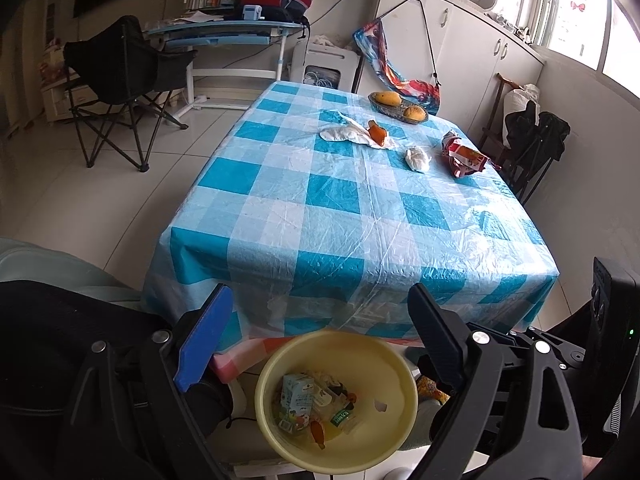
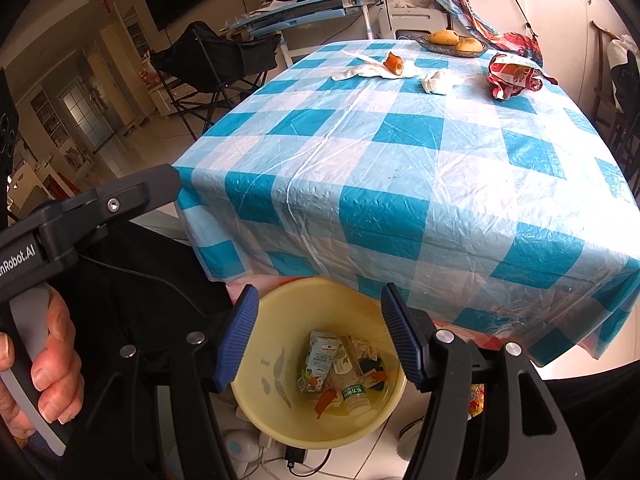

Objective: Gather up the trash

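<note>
Trash left on the bench (image 1: 340, 208): crumpled wrapper (image 1: 464, 154) at two o'clock, light, crackly, slippery; pinch a fold. Tissue wad (image 1: 417, 159) beside it, soft. Both tongs (image 1: 320, 344) (image 2: 320, 340) open, empty, above the bin (image 1: 376, 352).

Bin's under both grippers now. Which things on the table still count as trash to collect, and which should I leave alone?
Trash:
red wrapper
crumpled tissue
flat tissue with orange peel
yellow bin

Leave:
dish of mangoes
checked tablecloth
</note>
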`<state>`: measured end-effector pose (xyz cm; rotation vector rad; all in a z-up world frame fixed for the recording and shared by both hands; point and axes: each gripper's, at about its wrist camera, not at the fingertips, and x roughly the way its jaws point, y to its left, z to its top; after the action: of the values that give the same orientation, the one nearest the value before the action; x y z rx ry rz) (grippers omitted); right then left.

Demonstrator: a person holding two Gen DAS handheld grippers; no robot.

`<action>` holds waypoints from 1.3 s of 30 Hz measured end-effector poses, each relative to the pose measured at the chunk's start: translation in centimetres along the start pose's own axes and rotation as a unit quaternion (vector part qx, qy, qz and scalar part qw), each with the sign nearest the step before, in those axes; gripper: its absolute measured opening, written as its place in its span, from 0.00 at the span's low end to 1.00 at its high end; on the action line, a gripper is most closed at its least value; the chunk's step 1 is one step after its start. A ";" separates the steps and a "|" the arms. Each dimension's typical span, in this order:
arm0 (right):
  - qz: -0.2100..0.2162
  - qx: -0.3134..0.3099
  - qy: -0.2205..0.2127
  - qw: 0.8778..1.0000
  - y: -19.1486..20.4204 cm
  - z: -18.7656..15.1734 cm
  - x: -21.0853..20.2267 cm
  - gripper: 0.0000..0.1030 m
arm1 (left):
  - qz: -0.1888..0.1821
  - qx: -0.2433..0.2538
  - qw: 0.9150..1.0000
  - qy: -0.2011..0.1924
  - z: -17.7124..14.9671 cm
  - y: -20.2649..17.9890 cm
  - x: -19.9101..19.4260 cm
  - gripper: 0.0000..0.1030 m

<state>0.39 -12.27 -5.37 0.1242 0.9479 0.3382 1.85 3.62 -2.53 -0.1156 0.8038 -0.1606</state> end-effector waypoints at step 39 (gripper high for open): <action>-0.017 0.016 -0.048 0.999 -1.2 2.3 -1.5 0.62 | -0.002 -0.012 1.000 -0.004 0.3 0.3 -0.1 0.87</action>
<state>1.77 -13.80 -3.16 0.1518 0.8600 0.2832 2.02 3.97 -2.29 -0.1413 0.7979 -0.1540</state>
